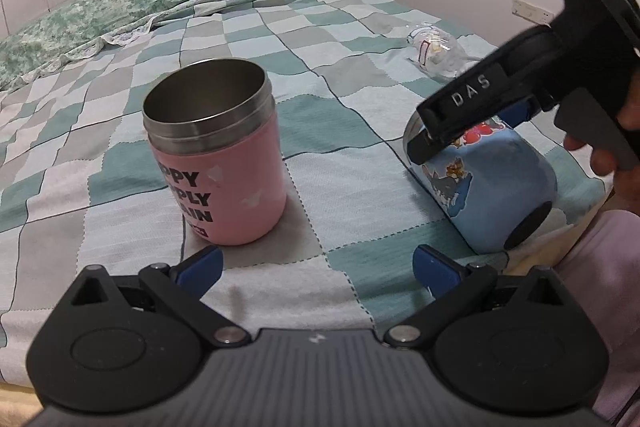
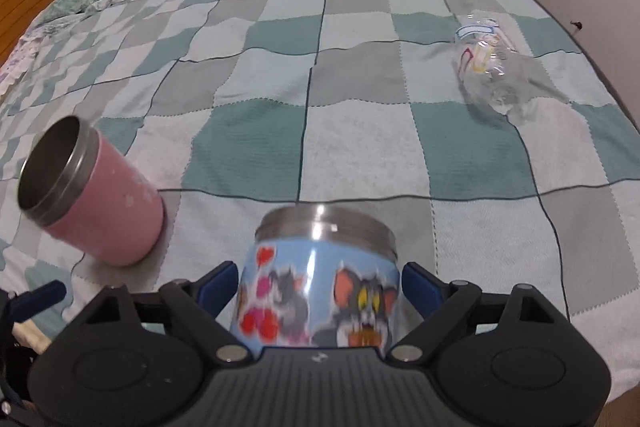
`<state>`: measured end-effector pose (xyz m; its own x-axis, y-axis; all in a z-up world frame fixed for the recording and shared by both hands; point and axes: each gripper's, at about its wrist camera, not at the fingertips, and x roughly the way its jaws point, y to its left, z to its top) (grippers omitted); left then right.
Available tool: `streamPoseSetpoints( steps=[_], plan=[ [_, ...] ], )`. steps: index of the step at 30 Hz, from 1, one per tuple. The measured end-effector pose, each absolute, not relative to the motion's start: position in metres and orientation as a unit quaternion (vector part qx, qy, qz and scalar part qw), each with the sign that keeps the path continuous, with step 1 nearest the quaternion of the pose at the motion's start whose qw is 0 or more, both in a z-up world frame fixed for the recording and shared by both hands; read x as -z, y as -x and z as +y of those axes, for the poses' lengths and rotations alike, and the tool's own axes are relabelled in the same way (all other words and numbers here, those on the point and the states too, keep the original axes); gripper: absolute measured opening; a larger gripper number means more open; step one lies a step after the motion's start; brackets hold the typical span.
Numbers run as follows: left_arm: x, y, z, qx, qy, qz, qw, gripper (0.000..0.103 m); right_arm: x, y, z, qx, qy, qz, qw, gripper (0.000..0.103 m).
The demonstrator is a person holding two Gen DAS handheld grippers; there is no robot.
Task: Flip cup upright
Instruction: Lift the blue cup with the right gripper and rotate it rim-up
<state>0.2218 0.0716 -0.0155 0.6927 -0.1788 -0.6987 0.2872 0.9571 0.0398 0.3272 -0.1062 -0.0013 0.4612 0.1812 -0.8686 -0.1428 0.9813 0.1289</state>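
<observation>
The blue cup (image 2: 320,291) lies on its side on the bed (image 2: 360,131), between the right gripper's (image 2: 320,283) fingers, which straddle its body, apparently closing to tip it upright. The left gripper (image 1: 316,263) hangs spread and empty just short of the already upright pink cup (image 1: 220,167), likely waiting.

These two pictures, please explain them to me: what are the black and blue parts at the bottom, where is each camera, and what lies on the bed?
A person holds a hand tool with two fingers in each hand; each tool carries a camera looking along its fingers. The left camera view shows the left gripper, open and empty, above the checked blanket. A pink cup stands upright there. To its right, the other tool closes around a blue cartoon cup lying on its side. The right camera view shows the right gripper with that blue cup between its blue fingers. A clear plastic bottle lies further away.
</observation>
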Motion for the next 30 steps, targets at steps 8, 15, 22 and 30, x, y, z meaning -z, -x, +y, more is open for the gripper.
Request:
streamPoseSetpoints(
  steps=[8,15,22,30],
  plan=[
    [0.011,-0.218,0.071,0.129,-0.067,0.365,0.920,0.103,-0.015,-0.294,-0.123,-0.152,-0.043,0.429,0.889,0.084],
    [-0.002,-0.210,0.075,0.124,-0.041,0.348,0.928,0.103,-0.044,-0.229,-0.129,-0.174,-0.022,0.222,0.959,0.083],
    [-0.008,-0.206,0.079,0.111,-0.028,0.342,0.933,0.103,-0.051,-0.233,-0.115,-0.168,0.039,0.157,0.972,0.083],
    [-0.003,-0.205,0.084,0.105,-0.013,0.349,0.931,0.103,0.013,-0.238,-0.105,-0.157,0.081,0.182,0.967,0.083]
  ],
)
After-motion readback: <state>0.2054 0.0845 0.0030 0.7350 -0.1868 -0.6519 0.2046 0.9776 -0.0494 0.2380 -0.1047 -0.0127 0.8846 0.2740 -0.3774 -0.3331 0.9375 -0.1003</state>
